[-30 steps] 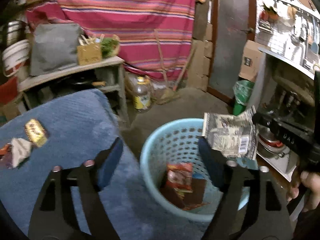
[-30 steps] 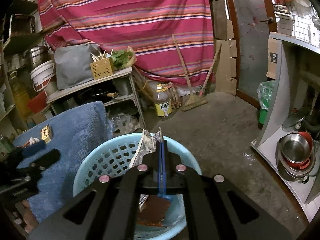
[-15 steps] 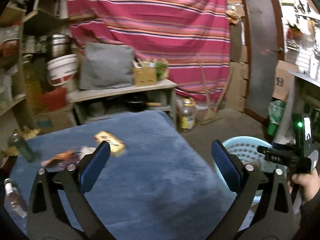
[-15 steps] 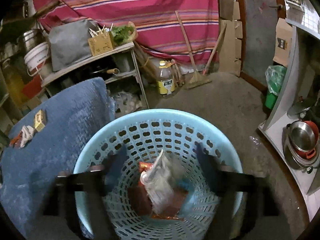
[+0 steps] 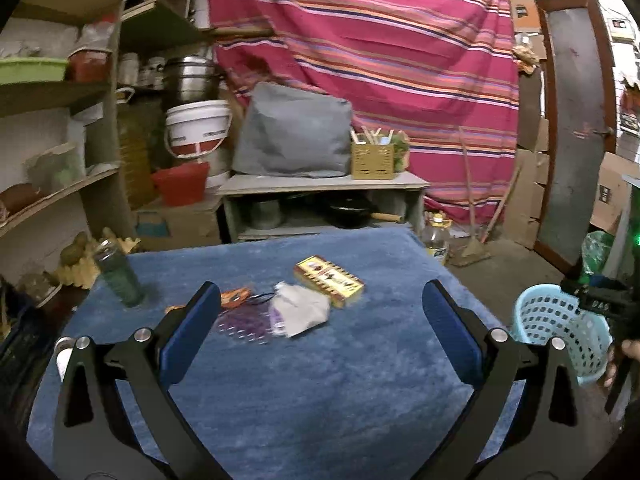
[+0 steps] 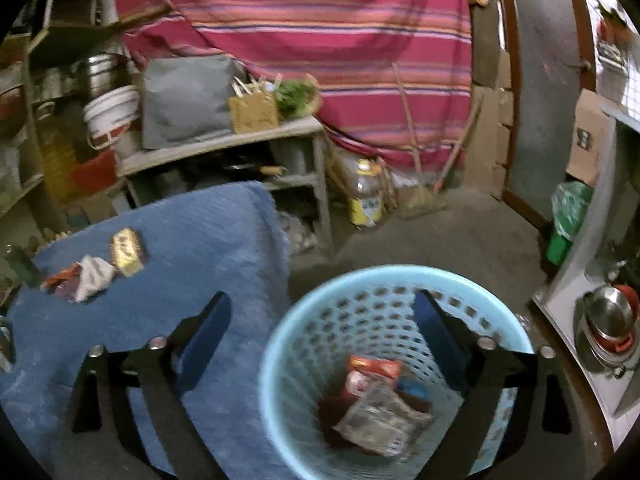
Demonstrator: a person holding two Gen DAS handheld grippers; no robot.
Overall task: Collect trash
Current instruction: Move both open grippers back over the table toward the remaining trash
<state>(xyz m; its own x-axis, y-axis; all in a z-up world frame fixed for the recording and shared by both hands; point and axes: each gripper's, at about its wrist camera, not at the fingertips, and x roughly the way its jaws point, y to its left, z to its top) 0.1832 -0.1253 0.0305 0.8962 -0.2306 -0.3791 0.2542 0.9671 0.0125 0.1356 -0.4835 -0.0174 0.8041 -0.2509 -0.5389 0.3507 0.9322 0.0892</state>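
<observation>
Left wrist view: the left gripper (image 5: 320, 332) stood with its jaws wide apart and nothing between them, above the blue cloth (image 5: 320, 400). Ahead on the cloth lay a yellow box (image 5: 329, 285), a crumpled grey wrapper (image 5: 300, 312) touching it, and an orange wrapper (image 5: 236, 296). A green bottle (image 5: 120, 276) stood left.

Right wrist view: the right gripper (image 6: 320, 336) had just been opening; its jaws stood apart, empty, over the light-blue basket (image 6: 400, 280). A silver wrapper (image 6: 380, 416) and a red packet (image 6: 372, 372) lay inside.
</observation>
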